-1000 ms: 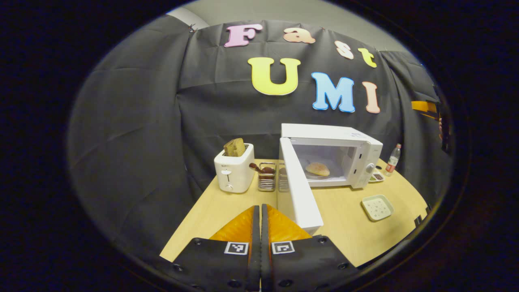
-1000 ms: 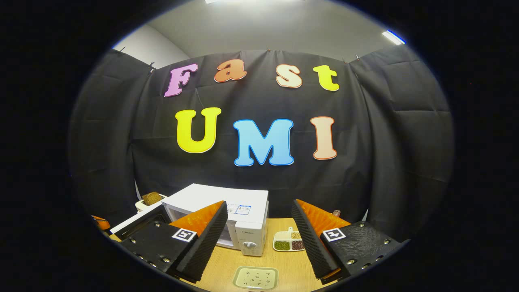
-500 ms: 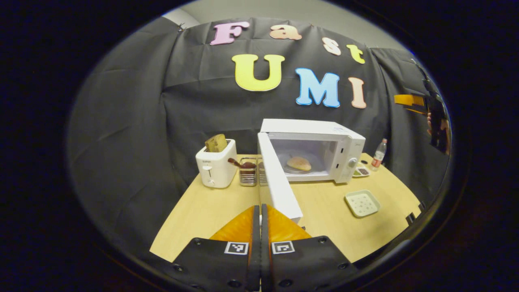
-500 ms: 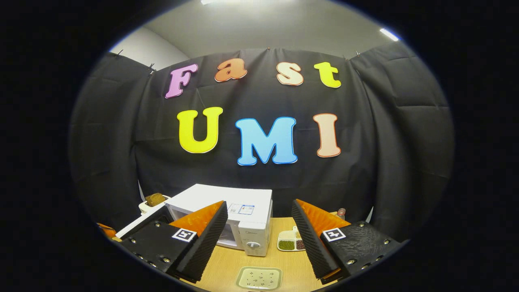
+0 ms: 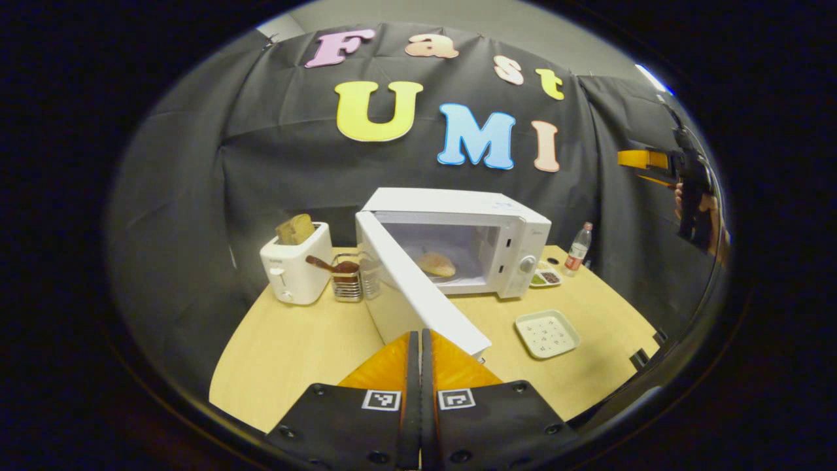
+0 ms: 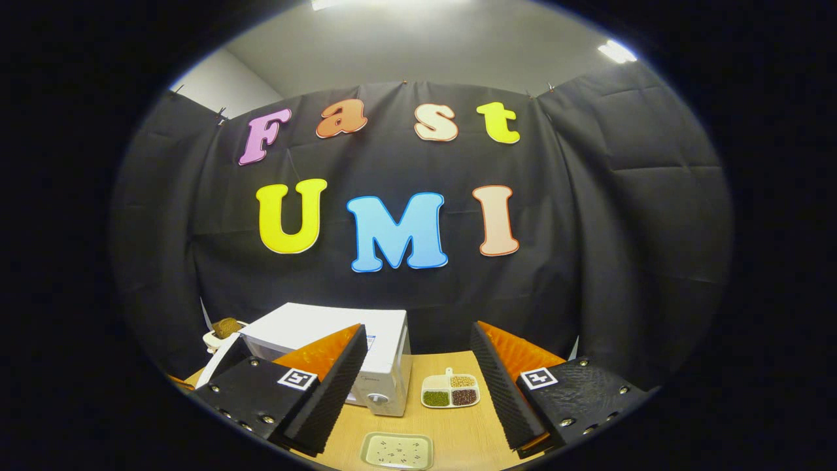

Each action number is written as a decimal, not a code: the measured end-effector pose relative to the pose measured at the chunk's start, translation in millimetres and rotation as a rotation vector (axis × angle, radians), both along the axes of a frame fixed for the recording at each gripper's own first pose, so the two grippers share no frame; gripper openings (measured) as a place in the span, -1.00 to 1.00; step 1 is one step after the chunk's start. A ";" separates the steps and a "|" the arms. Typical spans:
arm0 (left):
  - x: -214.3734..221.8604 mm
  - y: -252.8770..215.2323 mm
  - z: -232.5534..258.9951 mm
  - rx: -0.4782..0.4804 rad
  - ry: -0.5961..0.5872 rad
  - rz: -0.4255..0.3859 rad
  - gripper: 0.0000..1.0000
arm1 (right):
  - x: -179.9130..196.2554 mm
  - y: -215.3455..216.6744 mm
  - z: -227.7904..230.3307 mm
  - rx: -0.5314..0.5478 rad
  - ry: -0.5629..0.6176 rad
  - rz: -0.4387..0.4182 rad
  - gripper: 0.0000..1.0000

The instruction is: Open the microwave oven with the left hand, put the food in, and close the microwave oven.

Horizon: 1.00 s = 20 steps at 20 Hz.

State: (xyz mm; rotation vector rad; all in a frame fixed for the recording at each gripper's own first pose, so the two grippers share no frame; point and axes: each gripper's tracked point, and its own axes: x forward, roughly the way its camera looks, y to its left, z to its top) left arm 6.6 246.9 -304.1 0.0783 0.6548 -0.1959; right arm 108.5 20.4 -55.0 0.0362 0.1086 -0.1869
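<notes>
The white microwave (image 5: 497,222) stands at the back of the table with its door (image 5: 418,288) swung wide open toward me. A round bun (image 5: 437,264) lies inside on the turntable. My left gripper (image 5: 420,337) is shut with nothing between its fingers, its tips just beside the door's free edge; whether they touch it I cannot tell. In the right gripper view, my right gripper (image 6: 418,330) hangs open and empty above the table, right of the microwave (image 6: 340,330). It also appears in the left gripper view, with my right gripper (image 5: 644,160) held high at the far right by a hand (image 5: 703,209).
A white toaster (image 5: 291,265) with a bread slice and a metal caddy (image 5: 346,281) stand left of the microwave. An empty square dish (image 5: 546,333) lies in front. A divided bean tray (image 6: 449,390) and a bottle (image 5: 578,247) sit to the right. The table edge (image 5: 608,386) is close.
The left gripper has moved leftward, so the microwave and door slid left in its view and the door's outer face now shows. The right gripper turned slightly right and stays open.
</notes>
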 end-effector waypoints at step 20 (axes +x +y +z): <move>79.8 -134.8 -38.9 -0.073 0.023 -0.205 -0.86 | -2.6 -48.7 -10.7 0.009 0.021 -0.071 0.94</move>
